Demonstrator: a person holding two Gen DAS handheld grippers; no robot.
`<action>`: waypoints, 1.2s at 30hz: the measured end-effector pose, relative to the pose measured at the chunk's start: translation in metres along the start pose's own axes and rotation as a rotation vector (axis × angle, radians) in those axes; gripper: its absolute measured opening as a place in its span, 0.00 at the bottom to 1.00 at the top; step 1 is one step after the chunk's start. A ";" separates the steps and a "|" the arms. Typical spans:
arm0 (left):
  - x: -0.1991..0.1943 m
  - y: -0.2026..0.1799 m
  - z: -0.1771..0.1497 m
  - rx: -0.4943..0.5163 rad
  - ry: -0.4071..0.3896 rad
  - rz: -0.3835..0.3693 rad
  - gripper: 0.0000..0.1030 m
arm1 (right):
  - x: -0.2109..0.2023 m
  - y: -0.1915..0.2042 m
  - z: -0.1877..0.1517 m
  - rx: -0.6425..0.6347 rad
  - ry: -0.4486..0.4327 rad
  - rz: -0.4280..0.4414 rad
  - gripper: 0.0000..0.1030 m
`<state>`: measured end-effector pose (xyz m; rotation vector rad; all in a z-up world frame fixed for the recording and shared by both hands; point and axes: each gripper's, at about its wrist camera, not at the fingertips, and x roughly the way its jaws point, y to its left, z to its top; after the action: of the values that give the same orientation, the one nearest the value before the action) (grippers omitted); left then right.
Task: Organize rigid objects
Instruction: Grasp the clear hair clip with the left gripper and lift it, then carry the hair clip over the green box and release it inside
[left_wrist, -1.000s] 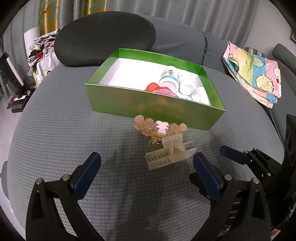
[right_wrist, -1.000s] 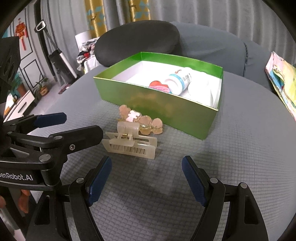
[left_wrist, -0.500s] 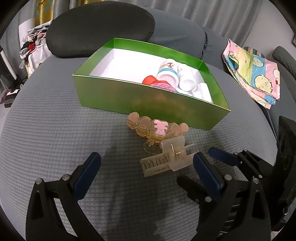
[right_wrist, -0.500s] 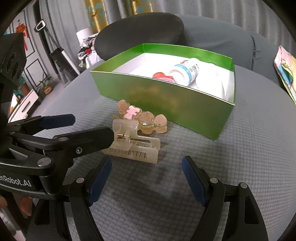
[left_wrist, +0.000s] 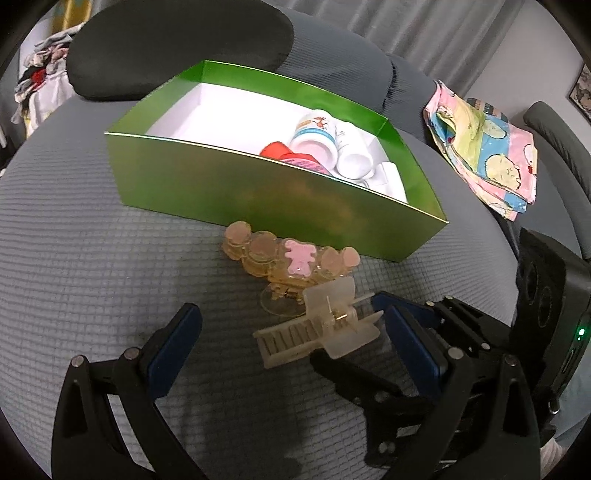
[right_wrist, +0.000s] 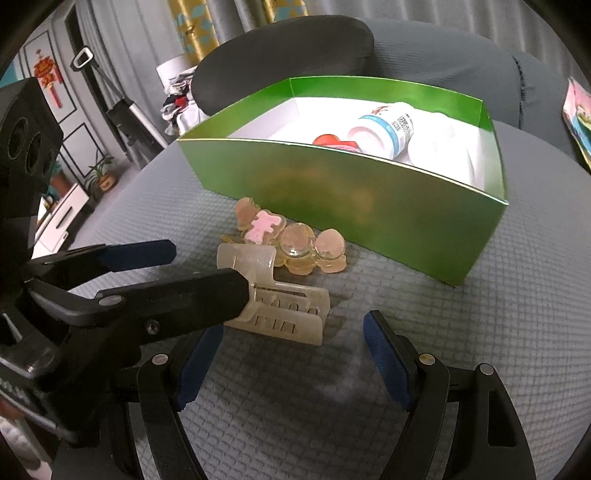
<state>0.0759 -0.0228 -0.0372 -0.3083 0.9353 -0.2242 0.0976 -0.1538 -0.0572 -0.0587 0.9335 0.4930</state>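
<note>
So there are two hair clips sitting on the grey quilted cushion (left_wrist: 92, 280), right in front of the green box (left_wrist: 280, 206). The cream claw clip (left_wrist: 321, 332) is the nearer one. Its long axis runs roughly side to side across both views, about parallel to the box's front wall, toothed side lying toward the cameras and the pinch-lever end sticking up on the box side. Just behind it, touching or nearly so, is the amber clip with a pink bear (left_wrist: 291, 260), also lying lengthwise along the box front, close to the wall.

The left gripper (left_wrist: 291, 339) has its fingers spread wide with nothing clamped; the cream clip lies between them, nearer its right finger. In the right wrist view that finger's black tip overlaps the clip's left end, can't tell if it's actually touching. The right gripper (right_wrist: 291, 332) is also spread apart, empty, just short of the cream clip.

Inside the box: a white bottle with a blue band (right_wrist: 384, 129) lying on its side, a red piece (right_wrist: 327, 141) next to it, all at the right end.
</note>
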 end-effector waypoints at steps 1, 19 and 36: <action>0.002 0.001 0.001 -0.004 0.005 -0.007 0.96 | 0.001 0.000 0.001 -0.002 -0.005 0.007 0.77; 0.013 0.002 -0.004 -0.007 0.054 -0.049 0.72 | 0.004 0.001 0.001 -0.007 -0.018 0.088 0.50; -0.034 -0.039 0.027 0.090 -0.079 -0.045 0.73 | -0.056 0.012 0.024 -0.037 -0.163 0.067 0.48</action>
<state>0.0763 -0.0437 0.0167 -0.2532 0.8387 -0.2929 0.0827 -0.1585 0.0032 -0.0201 0.7687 0.5684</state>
